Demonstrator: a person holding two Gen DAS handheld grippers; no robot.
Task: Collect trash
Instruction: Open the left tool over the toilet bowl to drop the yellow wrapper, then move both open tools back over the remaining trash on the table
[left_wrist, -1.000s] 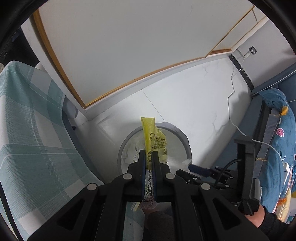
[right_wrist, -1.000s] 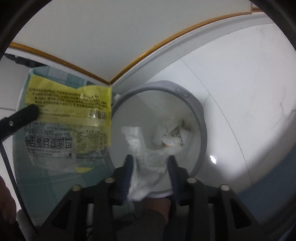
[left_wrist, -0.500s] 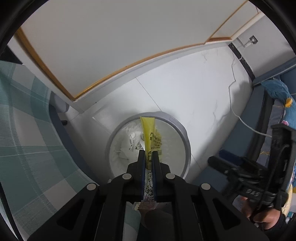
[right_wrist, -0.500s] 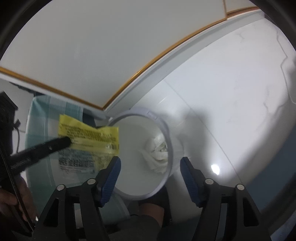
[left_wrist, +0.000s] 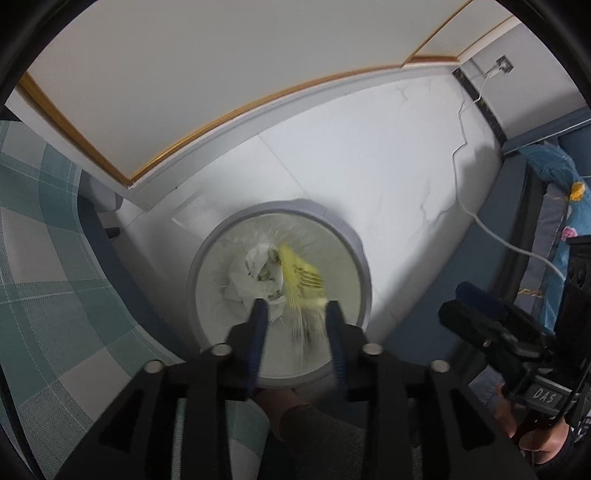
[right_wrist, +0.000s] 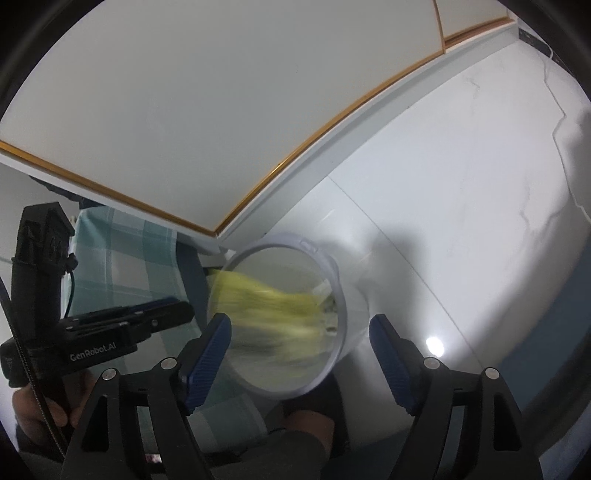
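In the left wrist view, a round grey-rimmed trash bin is seen from above on the white floor, with crumpled white paper inside and a blurred yellow wrapper over it. The left gripper, clenched on that wrapper half a second ago, is now seen with jaws released. In the right wrist view, the wrapper is smeared across the bin mouth, and the right gripper is held wide apart and empty.

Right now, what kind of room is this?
Probably a bedroom or living room at home: a round trash bin stands on white floor tiles, beside checked fabric, with flowered bedding nearby.
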